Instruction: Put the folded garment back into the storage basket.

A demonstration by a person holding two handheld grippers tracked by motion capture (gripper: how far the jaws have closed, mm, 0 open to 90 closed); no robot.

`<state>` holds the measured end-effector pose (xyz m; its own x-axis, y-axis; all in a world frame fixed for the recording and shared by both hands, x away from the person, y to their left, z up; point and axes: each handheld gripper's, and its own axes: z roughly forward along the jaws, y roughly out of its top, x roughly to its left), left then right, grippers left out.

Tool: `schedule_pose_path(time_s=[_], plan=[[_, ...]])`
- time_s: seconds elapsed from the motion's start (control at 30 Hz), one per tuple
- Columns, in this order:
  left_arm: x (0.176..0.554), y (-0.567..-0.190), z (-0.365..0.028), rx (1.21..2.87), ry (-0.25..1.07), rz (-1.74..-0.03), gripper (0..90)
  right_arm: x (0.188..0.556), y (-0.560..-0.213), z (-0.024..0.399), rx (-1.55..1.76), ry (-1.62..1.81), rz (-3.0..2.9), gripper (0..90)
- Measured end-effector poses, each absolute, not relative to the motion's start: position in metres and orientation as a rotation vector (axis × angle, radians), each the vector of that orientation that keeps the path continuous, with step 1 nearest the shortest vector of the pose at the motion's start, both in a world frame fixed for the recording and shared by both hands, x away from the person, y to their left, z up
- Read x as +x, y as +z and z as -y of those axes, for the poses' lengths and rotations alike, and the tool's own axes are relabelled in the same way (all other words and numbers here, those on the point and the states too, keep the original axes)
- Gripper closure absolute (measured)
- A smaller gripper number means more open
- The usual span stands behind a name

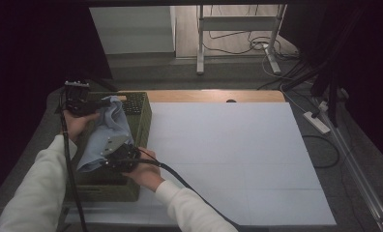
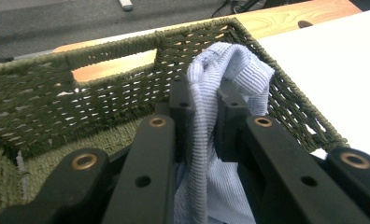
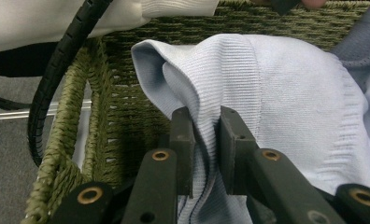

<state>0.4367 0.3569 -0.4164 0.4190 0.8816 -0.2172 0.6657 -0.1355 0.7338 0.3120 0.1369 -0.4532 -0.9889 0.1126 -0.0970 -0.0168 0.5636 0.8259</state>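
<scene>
From the high view, you're holding the pale blue ribbed knit cloth (image 1: 105,137) over the olive-green woven basket (image 1: 140,110), left gripper (image 1: 94,106) and right gripper (image 1: 113,155) both clenching it. In the left gripper view, you're pinching just a thin fold (slipping looks likely). In the right gripper view, the knit is hanging beside the rim, so it's risking snagging.

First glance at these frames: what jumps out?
A pale blue ribbed cloth is pinched by both claws over the green woven basket at the table's left edge: the left claw at its far end, the right claw nearer the person. To the right, the white mat is bare.
</scene>
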Motion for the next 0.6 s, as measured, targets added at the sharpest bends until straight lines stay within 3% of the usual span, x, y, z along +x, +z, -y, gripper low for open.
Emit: schedule_pose_path(time_s=[0.6], plan=[[0.442,-0.432,-0.358,1.88,0.311,-1.356,79.7,0.313,-0.46,-0.147,0.063,1.356,-2.665,77.2]])
